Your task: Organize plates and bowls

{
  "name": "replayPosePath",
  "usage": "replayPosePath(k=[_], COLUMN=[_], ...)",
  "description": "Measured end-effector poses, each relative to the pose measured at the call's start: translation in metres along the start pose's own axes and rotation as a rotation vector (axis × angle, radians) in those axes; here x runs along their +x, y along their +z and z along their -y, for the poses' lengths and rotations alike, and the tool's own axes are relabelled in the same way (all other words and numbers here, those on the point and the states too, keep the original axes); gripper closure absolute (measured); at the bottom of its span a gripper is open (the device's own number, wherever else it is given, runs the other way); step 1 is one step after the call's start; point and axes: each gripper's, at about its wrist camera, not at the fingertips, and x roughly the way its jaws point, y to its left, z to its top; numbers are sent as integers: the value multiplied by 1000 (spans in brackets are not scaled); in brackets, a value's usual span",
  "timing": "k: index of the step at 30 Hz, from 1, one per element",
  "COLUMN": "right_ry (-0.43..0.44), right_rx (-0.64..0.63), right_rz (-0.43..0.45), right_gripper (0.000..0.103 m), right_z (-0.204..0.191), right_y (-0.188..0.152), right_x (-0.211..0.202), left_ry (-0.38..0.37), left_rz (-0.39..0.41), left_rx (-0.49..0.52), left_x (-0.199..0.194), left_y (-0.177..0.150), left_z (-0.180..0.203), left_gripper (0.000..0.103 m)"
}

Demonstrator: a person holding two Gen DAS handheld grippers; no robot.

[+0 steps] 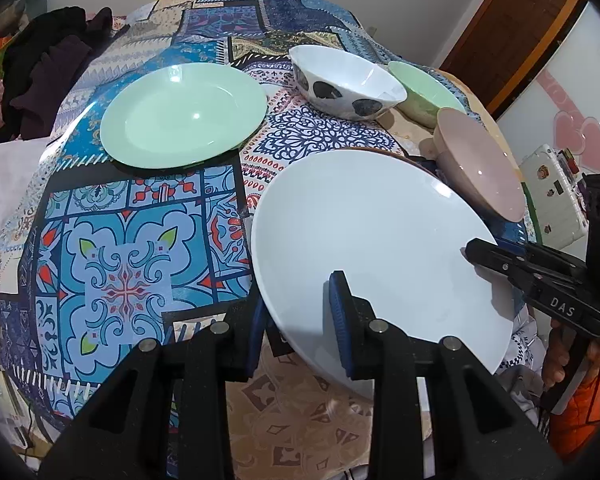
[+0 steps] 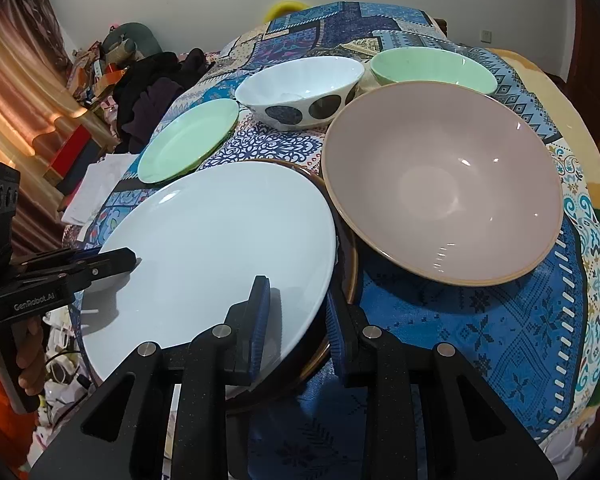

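A large white plate (image 1: 380, 232) (image 2: 204, 248) hangs at the near side of the patterned table, held by its rim from two sides. My left gripper (image 1: 298, 328) (image 2: 134, 258) is shut on its left rim. My right gripper (image 2: 298, 324) (image 1: 472, 248) is shut on the right rim. A brown-rimmed plate (image 2: 350, 264) (image 1: 380, 151) lies just under it; I cannot tell whether they touch. Beyond are a green plate (image 1: 184, 116) (image 2: 188, 140), a white bowl with dark spots (image 1: 348, 80) (image 2: 300, 88), a green bowl (image 1: 424, 88) (image 2: 432, 68) and a pink bowl (image 1: 480, 168) (image 2: 440, 184).
A heap of dark clothes (image 1: 48, 72) (image 2: 152, 80) lies off the table's far left. A white sticker-covered case (image 1: 552, 192) stands on the right. The pink bowl sits close against the white plate's right side. A hand (image 2: 32, 360) grips the left gripper's handle.
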Motion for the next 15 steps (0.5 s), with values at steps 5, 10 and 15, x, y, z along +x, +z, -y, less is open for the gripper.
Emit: replayPosePath(k=[5,10,15], right_ry=[0,5,-2], right_rx=[10,22,7], right_rz=[3,9,8], right_gripper=[79,79,79], right_z=[3,6,3], right_y=[2,3,2], right_x=[1,0,-1], left_ry=[-3,-11,-2], left_rz=[-14,-35,-37], left_rx=[-9,-17,-6], left_x=[6,13,17], left_y=[1,1,1], left_z=[-2,-3,-1], left_gripper=[72,72,72])
